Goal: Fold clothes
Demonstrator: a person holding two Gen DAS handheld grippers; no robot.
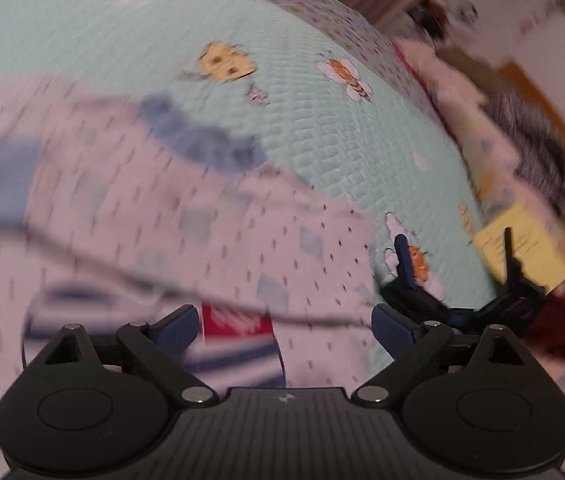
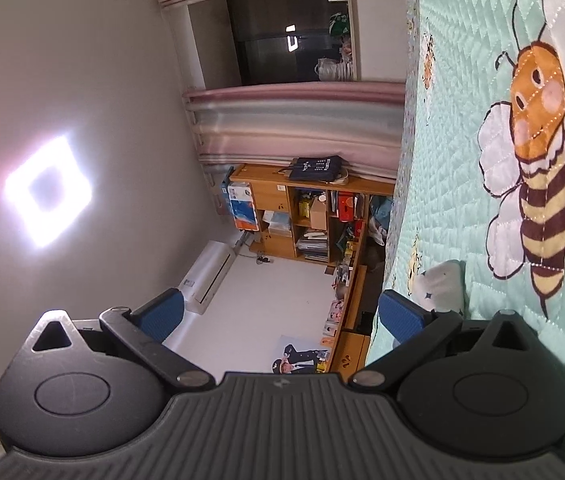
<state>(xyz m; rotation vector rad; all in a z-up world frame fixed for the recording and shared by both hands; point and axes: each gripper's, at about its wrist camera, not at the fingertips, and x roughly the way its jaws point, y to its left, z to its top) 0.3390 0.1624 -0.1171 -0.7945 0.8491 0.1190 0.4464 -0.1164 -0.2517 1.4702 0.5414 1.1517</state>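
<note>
Garment [image 1: 130,216] lies under open, empty left gripper [image 1: 282,332].

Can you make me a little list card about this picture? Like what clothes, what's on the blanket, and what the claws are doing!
Clothes: pale pink garment with small dots and blue patches, lying on the bedspread
Bedspread: mint green quilt with bee pictures
Left claw: open, nothing between the pads, over the pink garment
Right claw: open, empty, lying beside the quilt, facing the room
Behind: wooden shelf, curtains
Picture sharpness: left view blurry
</note>
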